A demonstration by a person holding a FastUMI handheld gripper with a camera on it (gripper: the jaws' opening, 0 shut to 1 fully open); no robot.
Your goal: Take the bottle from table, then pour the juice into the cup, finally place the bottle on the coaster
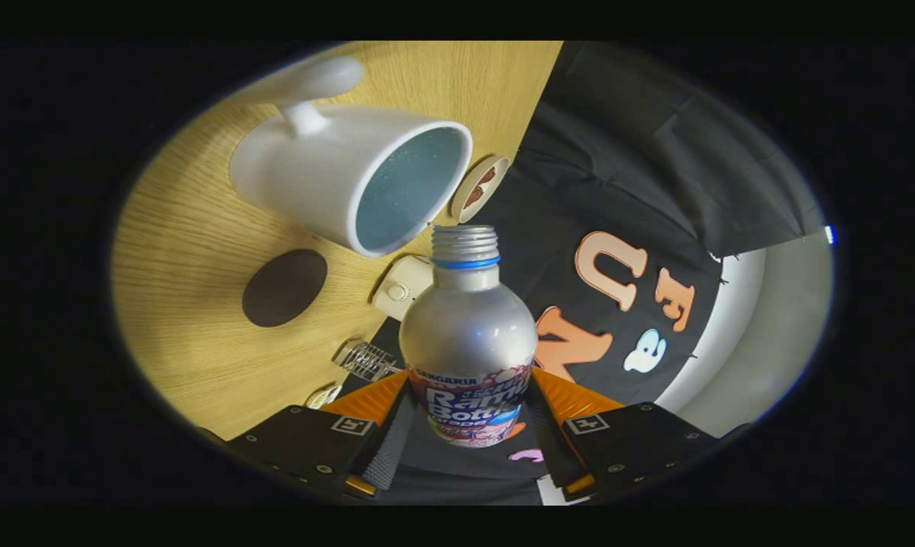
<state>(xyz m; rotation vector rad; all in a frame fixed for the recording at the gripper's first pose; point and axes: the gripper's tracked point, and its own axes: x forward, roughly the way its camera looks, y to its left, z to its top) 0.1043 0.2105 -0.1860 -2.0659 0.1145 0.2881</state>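
Between clamped tongs (469, 425), smooth metal bottle (469, 334)

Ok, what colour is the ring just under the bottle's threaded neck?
Blue: a thin band on the silver bottle held between the fingers, clearest in the gripper view.

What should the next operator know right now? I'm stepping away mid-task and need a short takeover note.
Gripper: shut on the bottle, both fingers pressing its labelled lower body.
Bottle: uncapped, lifted and tilted, mouth just short of the white cup rim.
Dark round coaster: on the wooden table, beside the cup.
Done: bottle taken.
No juice stream can be seen.
Left: pour into the cup, then stand the bottle on the coaster.
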